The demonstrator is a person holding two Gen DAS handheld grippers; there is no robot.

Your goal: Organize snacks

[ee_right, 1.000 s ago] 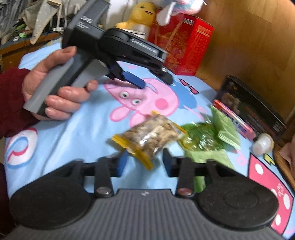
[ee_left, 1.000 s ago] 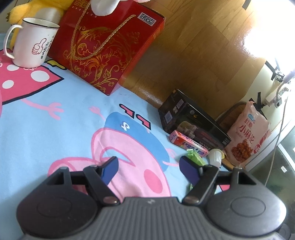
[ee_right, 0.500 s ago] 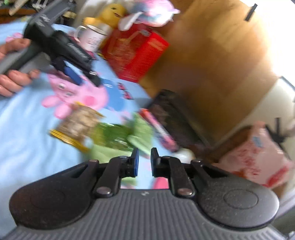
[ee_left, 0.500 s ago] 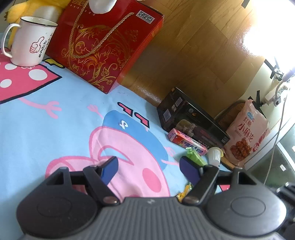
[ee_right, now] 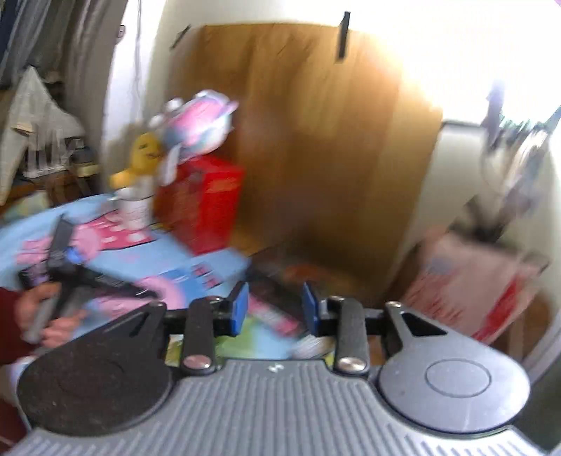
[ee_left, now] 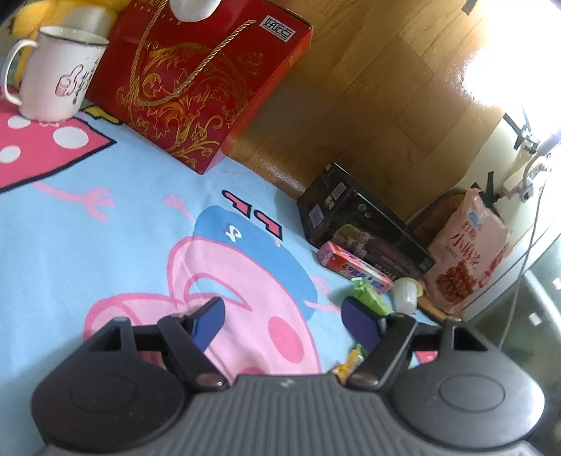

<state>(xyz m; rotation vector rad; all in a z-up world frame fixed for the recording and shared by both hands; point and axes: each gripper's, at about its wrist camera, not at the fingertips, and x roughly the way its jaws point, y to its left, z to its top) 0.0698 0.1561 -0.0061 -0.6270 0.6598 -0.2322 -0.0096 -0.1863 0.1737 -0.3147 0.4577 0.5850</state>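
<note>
My left gripper hangs over the blue cartoon-pig sheet, fingers spread, nothing between them. Snacks sit at the far right of the sheet: a pink box lies against a black box, a green packet just near of the pink box and right by my right-hand finger, a small white jelly cup beside the packet, and a yellow wrapper edge peeking out under the finger mount. A big pink snack bag stands upright further right, off the sheet's edge, against the wall. Far left: a red gift bag with gold rope handle, a white mug just left of it, a yellow plush behind. Right view is heavily motion-blurred. My right gripper has its fingers opening, gap empty, nothing pinched. Below and beyond it I make out green and pink smears of the snacks, too blurred to separate. At left a hand in a dark red sleeve grips the other gripper's handle over the sheet.
</note>
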